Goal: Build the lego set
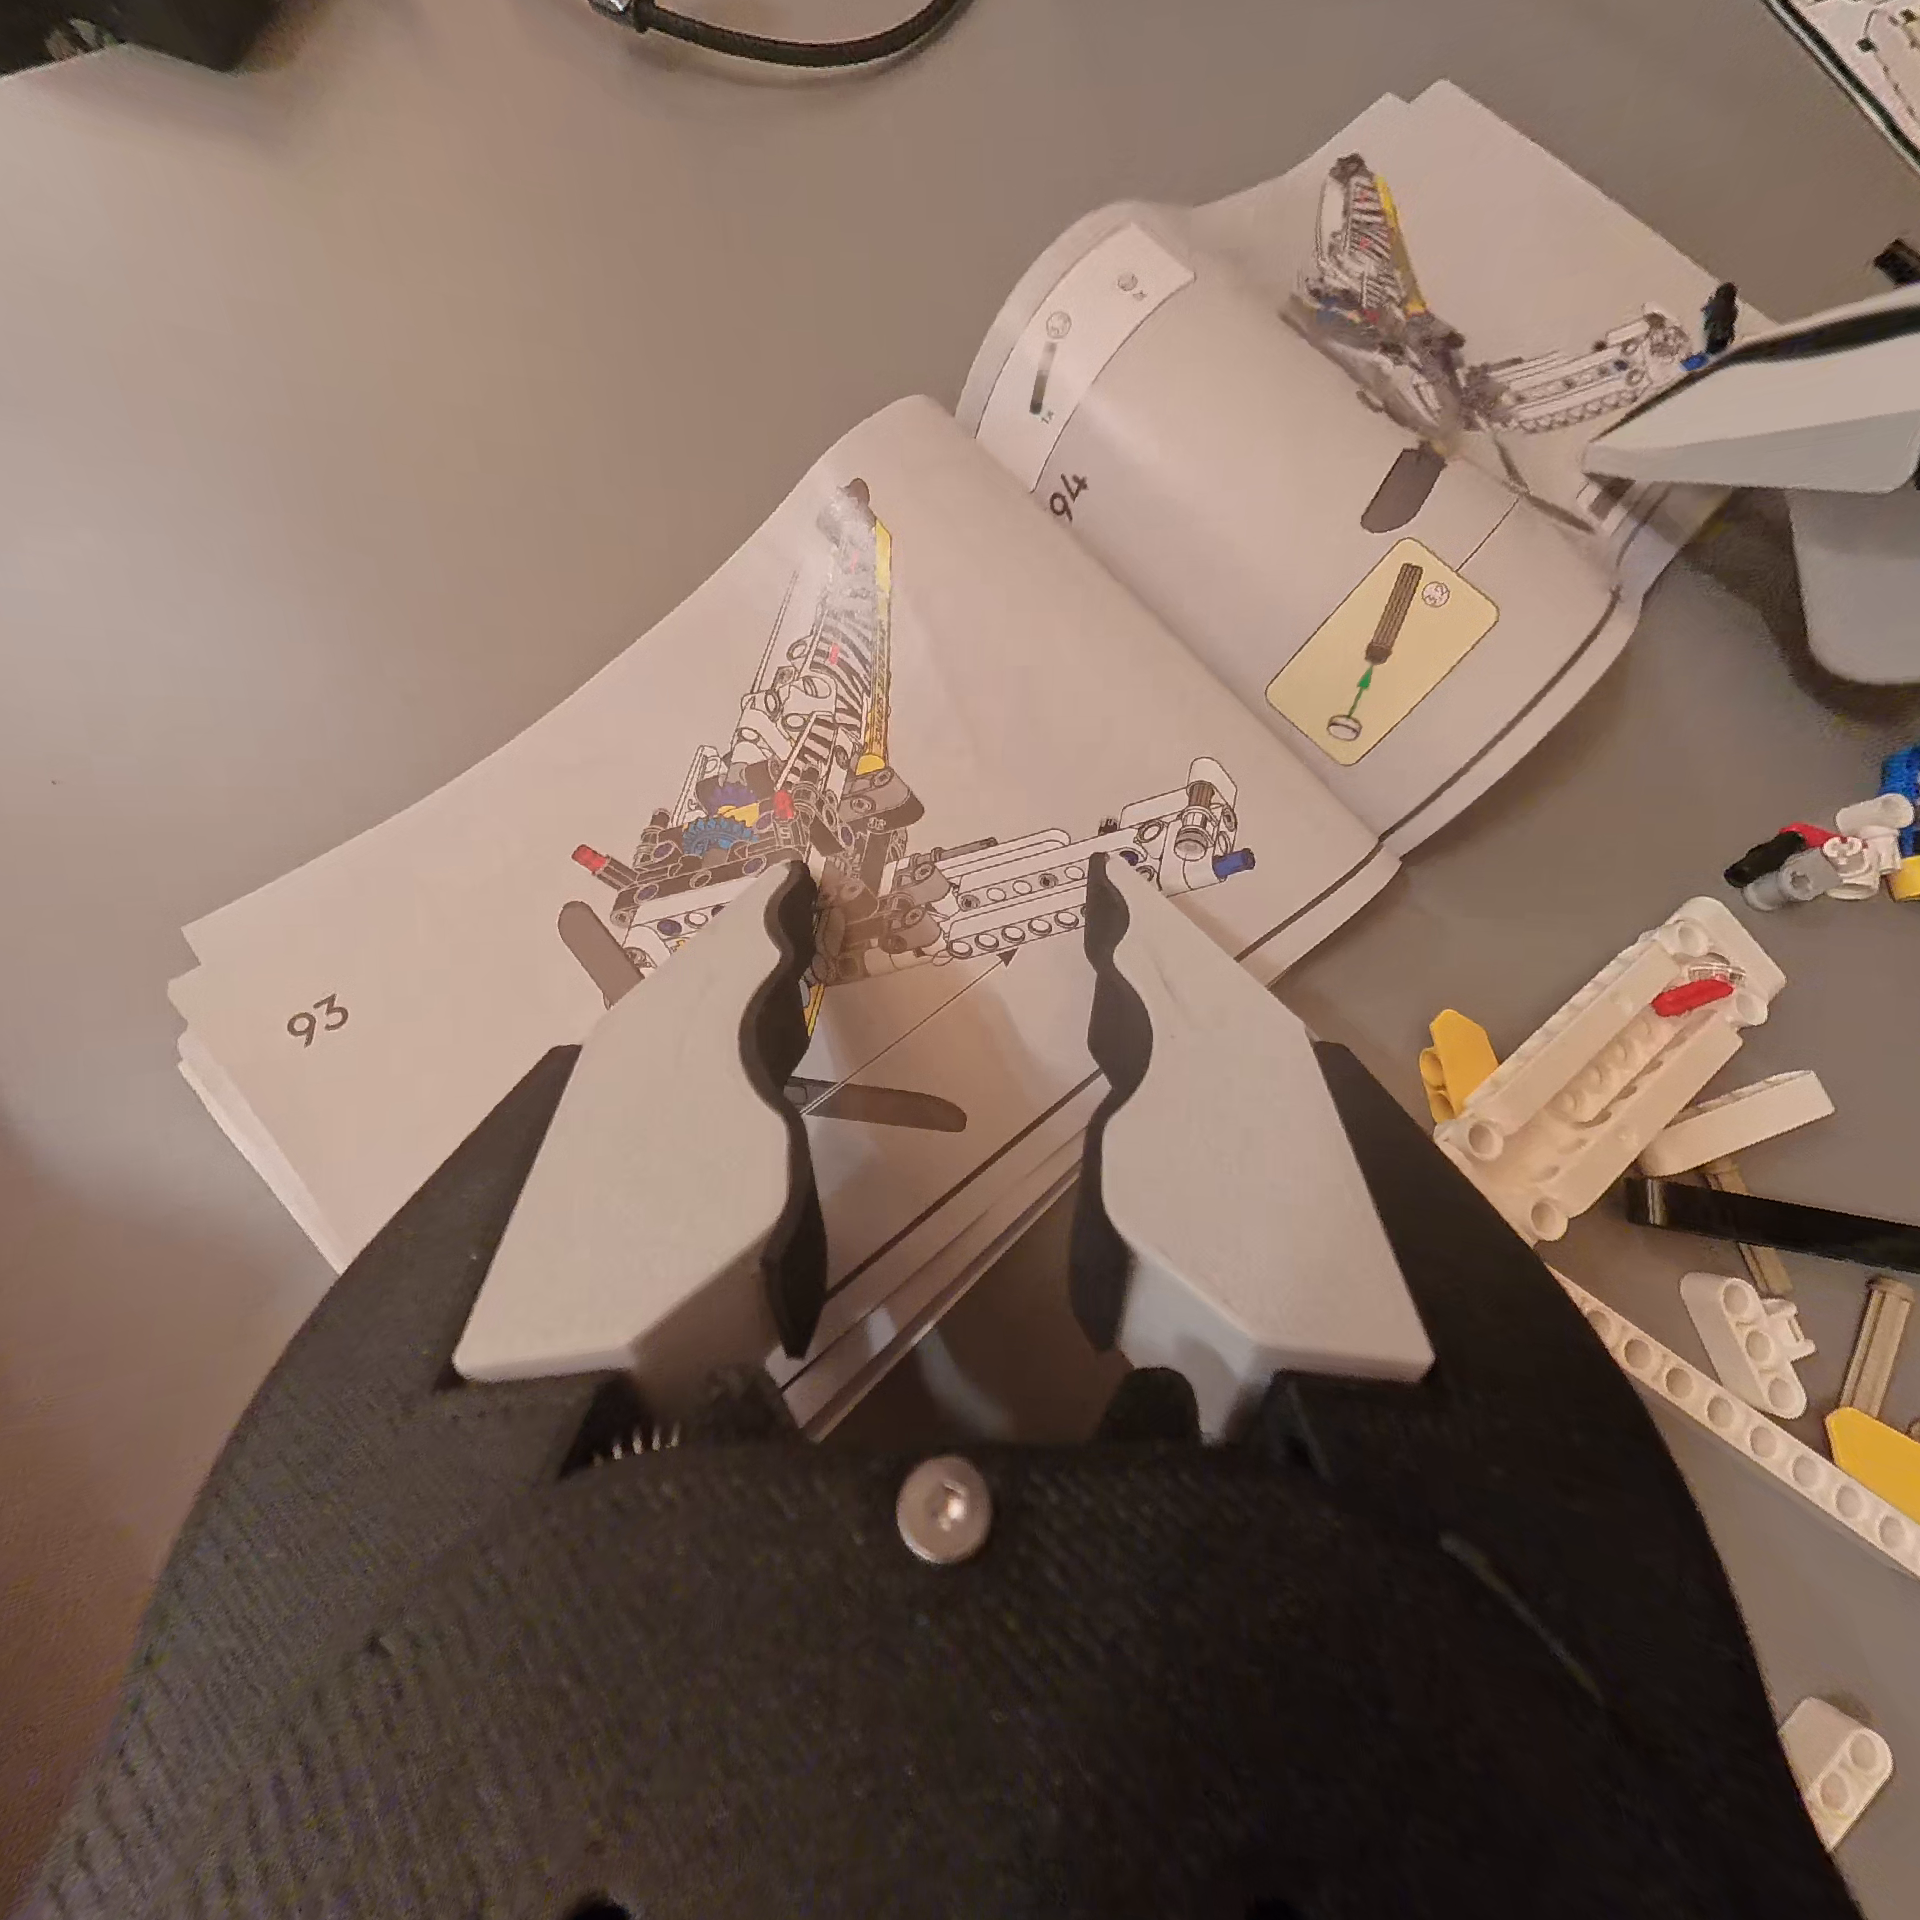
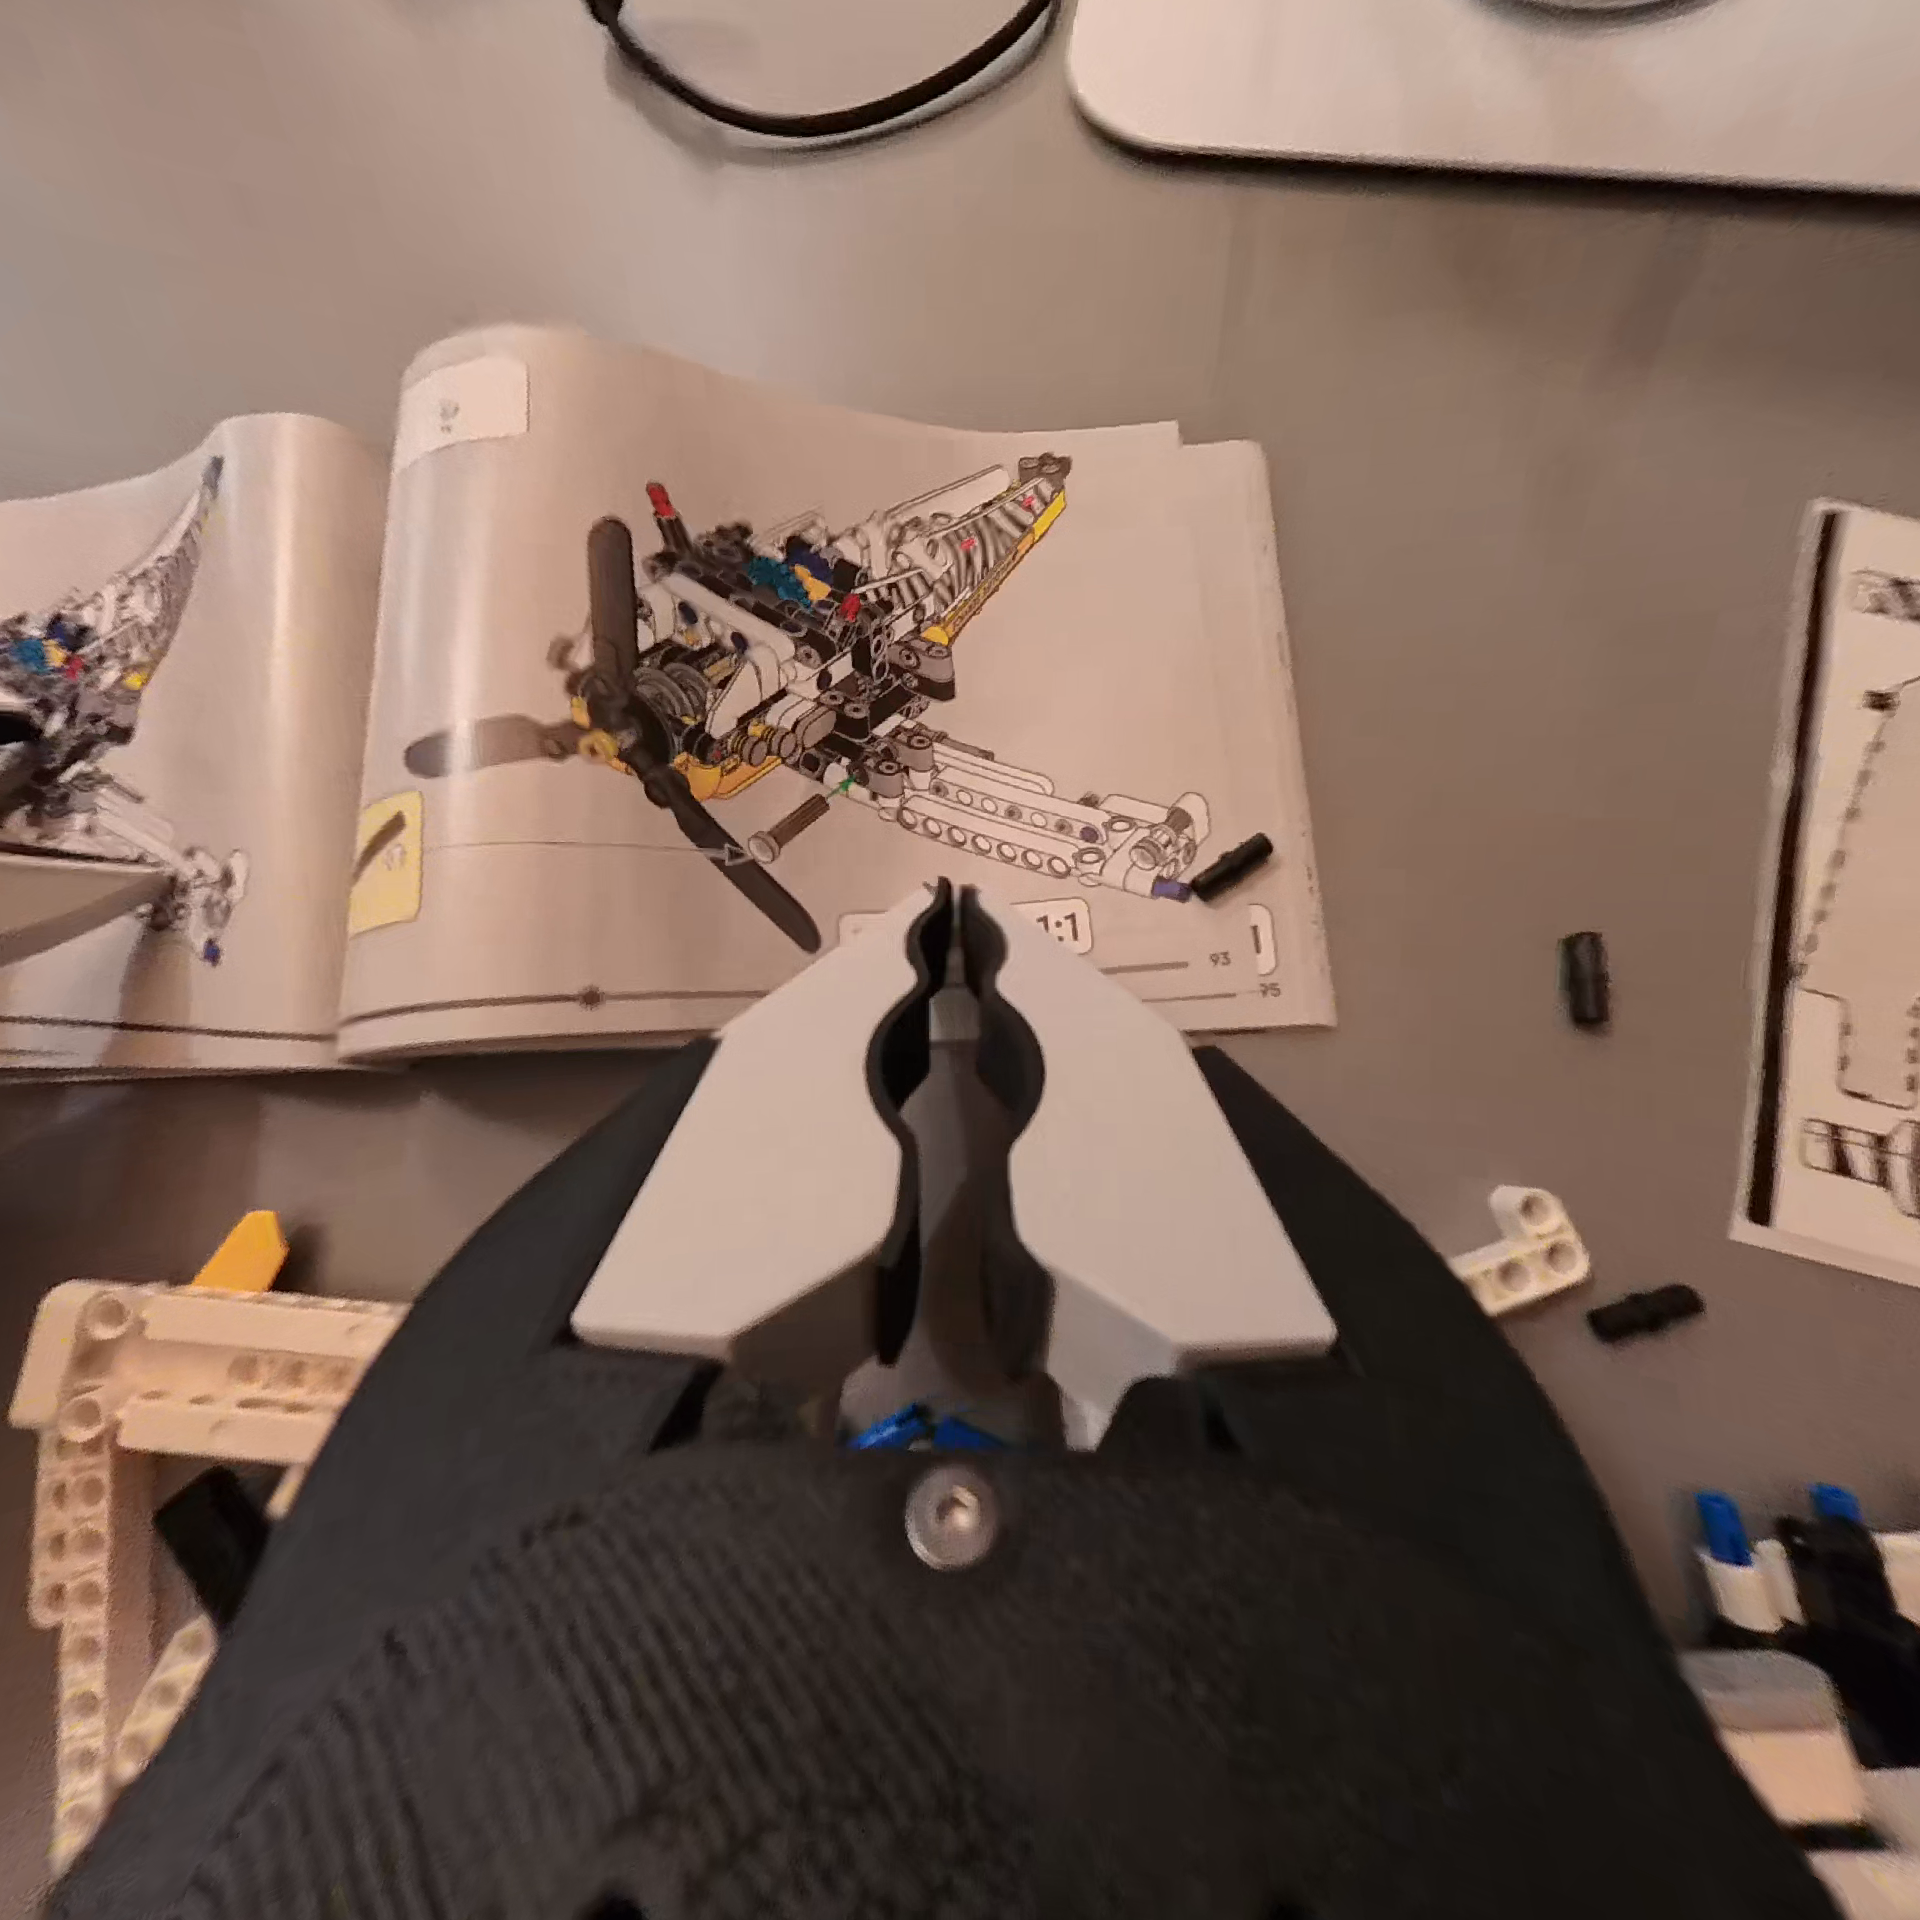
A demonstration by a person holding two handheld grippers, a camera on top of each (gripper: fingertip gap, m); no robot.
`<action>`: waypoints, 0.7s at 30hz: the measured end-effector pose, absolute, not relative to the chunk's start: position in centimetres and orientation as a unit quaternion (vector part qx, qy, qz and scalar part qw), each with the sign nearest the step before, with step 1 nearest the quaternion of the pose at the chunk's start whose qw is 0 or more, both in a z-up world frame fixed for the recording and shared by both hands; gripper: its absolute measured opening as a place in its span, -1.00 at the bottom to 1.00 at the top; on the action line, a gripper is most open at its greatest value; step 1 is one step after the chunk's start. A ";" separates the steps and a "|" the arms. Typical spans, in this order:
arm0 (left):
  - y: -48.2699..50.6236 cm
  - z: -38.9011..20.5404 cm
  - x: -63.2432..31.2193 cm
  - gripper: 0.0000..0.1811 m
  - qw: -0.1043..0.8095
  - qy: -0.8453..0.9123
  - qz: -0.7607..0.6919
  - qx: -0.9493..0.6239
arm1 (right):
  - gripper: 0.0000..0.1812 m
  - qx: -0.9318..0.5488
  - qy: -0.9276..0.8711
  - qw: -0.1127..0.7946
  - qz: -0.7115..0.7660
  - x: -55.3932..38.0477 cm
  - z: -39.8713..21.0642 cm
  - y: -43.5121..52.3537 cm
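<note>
The open instruction booklet (image 1: pixel 966 665) lies on the grey table, its pages showing drawings of a plane model. My left gripper (image 1: pixel 948 873) hovers over the booklet's left page, open with nothing between its pads. My right gripper (image 2: pixel 948 899) is shut, tips together, above the lower edge of the booklet's (image 2: pixel 831 644) right page. I see nothing between its pads. One of its fingers (image 1: pixel 1756 416) shows in the left wrist view over the far page. The white partly built lego frame (image 1: pixel 1600 1070) lies right of the booklet and also shows in the right wrist view (image 2: pixel 156 1371).
A black pin (image 2: pixel 1231 865) lies on the booklet's page. Another black pin (image 2: pixel 1584 980), a white angled piece (image 2: pixel 1522 1252) and a sticker sheet (image 2: pixel 1839 883) lie to the right. Loose small parts (image 1: pixel 1839 862) and a long white beam (image 1: pixel 1745 1423) lie nearby. A black cable (image 2: pixel 821 83) runs along the back. My hands' fingertips stand some 20 cm from each other. Measured from the fingertips, the black pin (image 2: pixel 1584 980) is 11 cm or so from the right gripper and 25 cm from the left.
</note>
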State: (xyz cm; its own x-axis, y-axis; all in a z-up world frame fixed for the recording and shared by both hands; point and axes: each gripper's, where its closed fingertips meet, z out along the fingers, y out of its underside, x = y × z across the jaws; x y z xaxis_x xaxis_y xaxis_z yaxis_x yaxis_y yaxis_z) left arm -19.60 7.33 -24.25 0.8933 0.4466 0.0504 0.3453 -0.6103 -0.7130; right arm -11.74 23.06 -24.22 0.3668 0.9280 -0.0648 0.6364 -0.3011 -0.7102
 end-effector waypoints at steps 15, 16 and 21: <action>7.4 -24.2 -19.6 -0.41 0.381 -0.220 0.067 -0.895 | 0.11 -0.818 -0.406 0.321 0.250 -11.3 -22.6 27.2; 7.4 -24.2 -19.6 -0.41 0.381 -0.220 0.067 -0.895 | 0.12 -0.815 -0.398 0.331 0.260 -11.4 -21.5 27.3; 7.4 -24.2 -19.6 -0.41 0.381 -0.220 0.068 -0.896 | 0.09 -0.765 -0.433 0.400 0.258 -11.4 -15.2 29.4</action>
